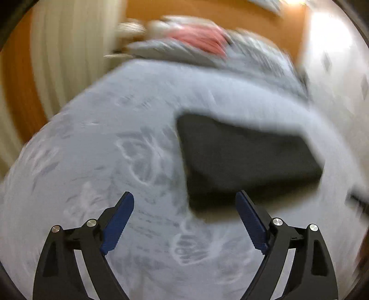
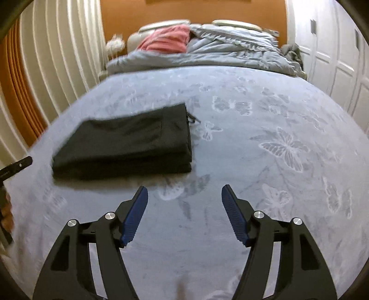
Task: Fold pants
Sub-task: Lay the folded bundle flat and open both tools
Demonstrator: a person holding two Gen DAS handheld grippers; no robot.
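Note:
The black pants (image 2: 129,143) lie folded into a flat rectangular stack on the pale blue butterfly-print bedspread (image 2: 265,143). In the blurred left wrist view the same pants (image 1: 244,159) sit ahead and to the right of my left gripper (image 1: 185,198), whose blue-padded jaws stand wide apart over bare bedspread (image 1: 92,150). My right gripper (image 2: 184,192) is open too, nothing between its fingers, and hovers just in front of the stack's right corner. Neither gripper touches the pants. At the left edge of the right wrist view part of the other gripper (image 2: 13,168) shows.
A crumpled grey duvet (image 2: 207,53) and a pink cloth (image 2: 166,39) are piled at the head of the bed. White curtains (image 2: 57,57) hang at the left, white panelled cupboard doors (image 2: 334,57) stand at the right, an orange wall (image 2: 189,11) behind.

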